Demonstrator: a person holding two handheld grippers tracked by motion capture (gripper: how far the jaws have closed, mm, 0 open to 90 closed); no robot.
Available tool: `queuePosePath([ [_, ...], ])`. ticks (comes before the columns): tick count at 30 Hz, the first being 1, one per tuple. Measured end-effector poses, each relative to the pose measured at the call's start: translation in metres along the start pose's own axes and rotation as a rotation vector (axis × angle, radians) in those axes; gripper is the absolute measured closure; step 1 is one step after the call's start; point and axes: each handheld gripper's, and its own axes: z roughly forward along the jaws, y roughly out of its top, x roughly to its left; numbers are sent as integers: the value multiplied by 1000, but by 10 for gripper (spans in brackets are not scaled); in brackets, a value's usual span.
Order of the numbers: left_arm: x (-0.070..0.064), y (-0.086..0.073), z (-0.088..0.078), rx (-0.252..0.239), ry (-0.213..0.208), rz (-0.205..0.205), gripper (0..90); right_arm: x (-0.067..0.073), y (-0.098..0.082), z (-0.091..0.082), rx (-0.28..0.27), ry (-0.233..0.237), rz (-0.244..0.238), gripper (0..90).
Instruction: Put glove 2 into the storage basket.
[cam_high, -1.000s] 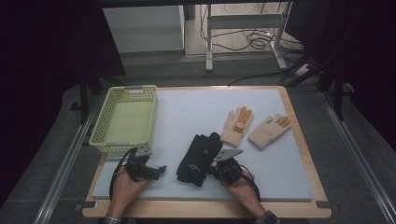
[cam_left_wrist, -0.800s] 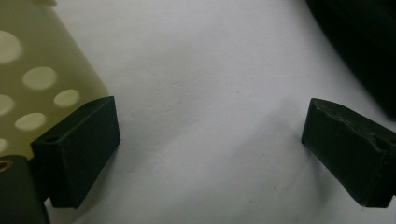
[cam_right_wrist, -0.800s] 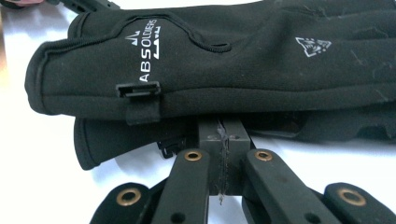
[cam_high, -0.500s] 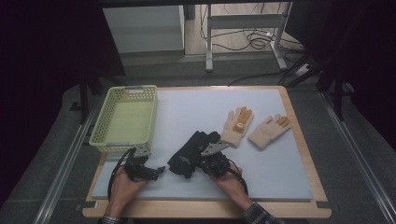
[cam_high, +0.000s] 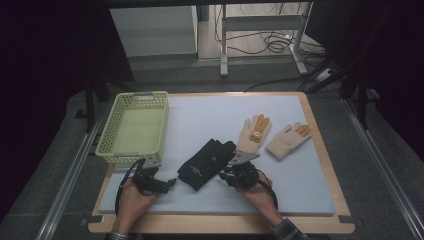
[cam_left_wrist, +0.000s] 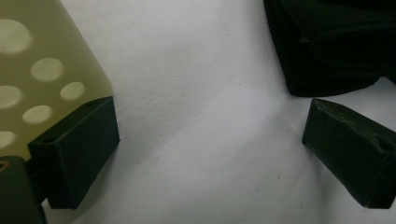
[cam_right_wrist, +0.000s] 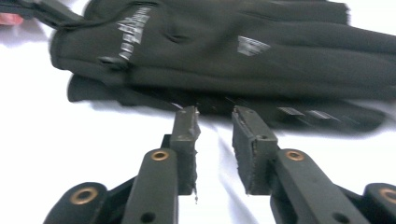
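A pair of black gloves (cam_high: 207, 162) lies stacked mid-table, one on top of the other. My right gripper (cam_high: 225, 172) sits just to their right. In the right gripper view its jaws (cam_right_wrist: 215, 119) have just been opening; a narrow gap stands between them with nothing in it, tips just short of the lower black glove (cam_right_wrist: 233, 51). My left gripper (cam_high: 169, 181) rests left of the gloves, wide open (cam_left_wrist: 205, 126) over bare mat. A glove corner (cam_left_wrist: 336, 46) lies beyond its right jaw.
A pale yellow perforated basket (cam_high: 107, 135) stands at the left; its wall (cam_left_wrist: 42, 70) nearly touches my left jaw. Two cream gloves with orange fingertips (cam_high: 252, 134) (cam_high: 288, 140) lie right of centre. The white mat (cam_high: 200, 115) stretches behind.
Half a second ago my right gripper was farther left, at the black gloves, which lay spread out. It has since drawn back right with its jaws apart, and the gloves lie stacked. The left gripper stayed still.
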Motion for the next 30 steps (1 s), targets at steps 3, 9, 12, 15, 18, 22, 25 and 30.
queuePosePath([
  [3, 0, 0, 0, -1, -4, -6, 35, -12, -7, -15, -20, -29, 29, 600],
  [9, 0, 0, 0, -1, -5, -7, 34, -35, -25, -42, -26, -104, 44, 448],
  [12, 0, 0, 0, 0, -11, -5, 25, -47, -35, -50, -22, -135, 52, 381],
  [15, -1, 0, -1, 1, -18, -14, 13, -55, -41, -53, 7, -170, 53, 329],
  [18, -2, 2, -3, 9, -39, -22, 8, -61, -45, -52, 28, -198, 50, 277],
  [22, -7, 7, -9, 1, -66, -16, 0, -63, -48, -49, 37, -199, 55, 255],
  [25, -13, 14, -14, -4, -80, 3, 0, -63, -49, -48, 36, -203, 54, 253],
  [30, -21, 27, -23, -11, -110, 20, 0, -63, -49, -48, 36, -204, 51, 252],
])
